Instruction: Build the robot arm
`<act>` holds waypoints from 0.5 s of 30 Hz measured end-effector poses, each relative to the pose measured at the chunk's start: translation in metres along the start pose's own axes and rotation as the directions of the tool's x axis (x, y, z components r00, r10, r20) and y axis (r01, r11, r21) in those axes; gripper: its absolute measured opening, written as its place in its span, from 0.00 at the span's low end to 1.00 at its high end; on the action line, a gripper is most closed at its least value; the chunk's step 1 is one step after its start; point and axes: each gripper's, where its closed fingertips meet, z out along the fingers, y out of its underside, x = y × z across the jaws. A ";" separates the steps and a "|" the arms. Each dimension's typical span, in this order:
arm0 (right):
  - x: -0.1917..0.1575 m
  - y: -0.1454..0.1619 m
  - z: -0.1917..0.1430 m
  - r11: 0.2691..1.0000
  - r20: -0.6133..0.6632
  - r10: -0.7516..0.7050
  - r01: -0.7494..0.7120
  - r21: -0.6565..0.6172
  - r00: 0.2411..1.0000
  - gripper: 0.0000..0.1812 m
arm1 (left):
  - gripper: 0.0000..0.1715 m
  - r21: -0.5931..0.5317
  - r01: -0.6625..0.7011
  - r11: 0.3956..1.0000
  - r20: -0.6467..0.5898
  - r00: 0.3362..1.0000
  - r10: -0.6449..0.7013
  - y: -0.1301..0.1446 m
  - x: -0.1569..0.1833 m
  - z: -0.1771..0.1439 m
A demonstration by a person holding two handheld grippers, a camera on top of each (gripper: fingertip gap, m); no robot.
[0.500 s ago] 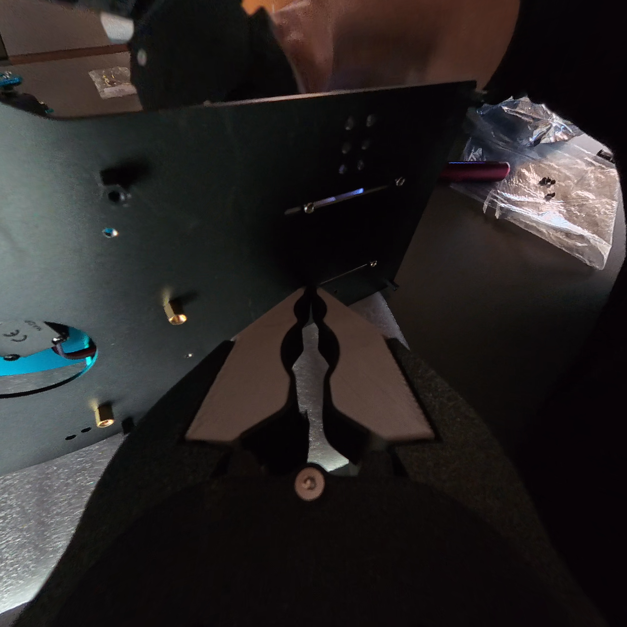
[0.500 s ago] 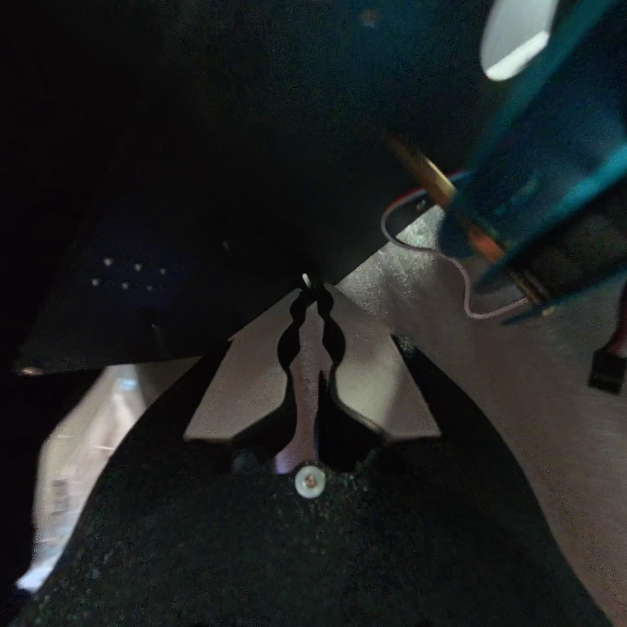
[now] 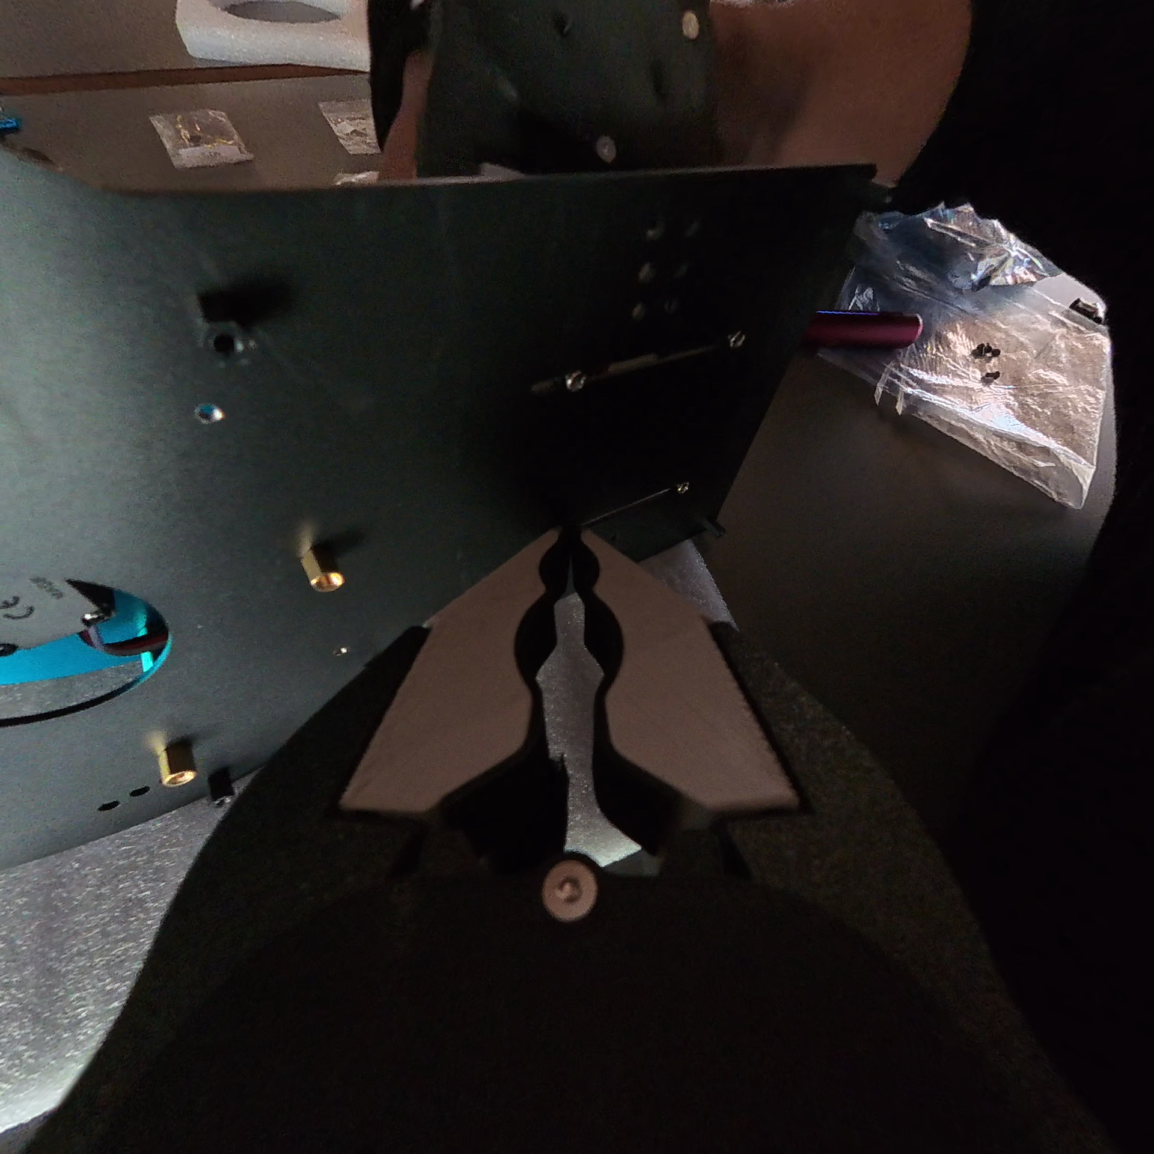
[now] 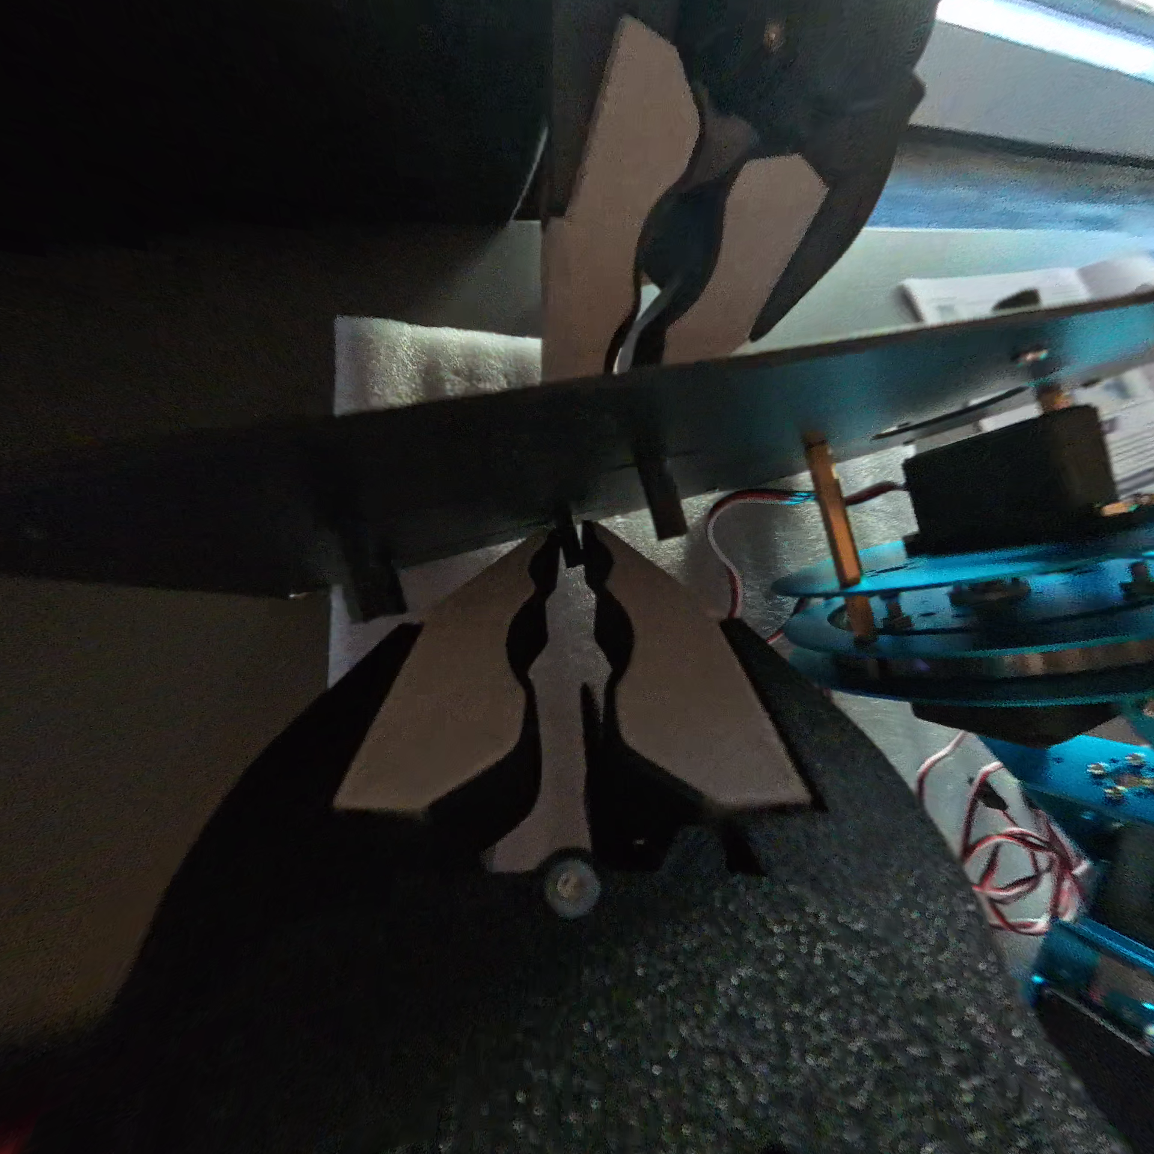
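Already both the left gripper (image 3: 571,540) and right gripper (image 4: 571,540) pinch opposite edges of the flat dark metal plate (image 3: 374,374), held clear above the white foam sheet (image 4: 431,359).

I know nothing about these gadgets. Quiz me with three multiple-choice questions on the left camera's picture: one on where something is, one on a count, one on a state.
1. Where is the clear plastic bag?
A. On top of the dark plate
B. On the table, right of the dark plate
C. Between the gripper's fingers

2. How many brass posts stick out of the plate's face?
A. Two
B. Five
C. None

3. How is the left gripper?
A. Wide open
B. Shut on the plate's edge
C. Lying far from the plate

Answers:
1 B: the clear plastic bag lies beyond the right edge of the dark plate.
2 A: two brass posts show, one above the other.
3 B: the fingertips of the left gripper meet at the plate's lower edge.
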 end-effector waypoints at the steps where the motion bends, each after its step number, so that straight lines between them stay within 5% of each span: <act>1: 0.000 0.000 0.000 1.000 0.000 -0.009 0.009 0.001 1.000 0.03 | 0.00 -0.001 -0.005 1.000 0.004 1.000 0.005 0.000 0.000 0.000; 6: -0.006 0.001 -0.002 0.924 0.297 0.377 -0.378 -0.056 0.877 0.02 | 0.00 0.000 -0.037 0.999 0.027 0.999 0.037 -0.001 0.000 0.002; 11: -0.010 -0.001 -0.005 0.715 0.487 0.664 -0.671 -0.194 0.567 0.02 | 0.00 -0.001 -0.070 0.998 0.045 0.997 0.070 -0.001 0.000 0.002; 14: -0.011 -0.001 -0.005 0.688 0.491 0.690 -0.693 -0.216 0.532 0.03 | 0.00 0.004 -0.071 0.997 0.043 0.997 0.071 -0.001 0.000 0.002; 15: -0.010 0.000 -0.005 0.724 0.474 0.659 -0.662 -0.192 0.583 0.03 | 0.00 0.005 -0.068 0.998 0.040 0.997 0.067 -0.001 0.000 0.002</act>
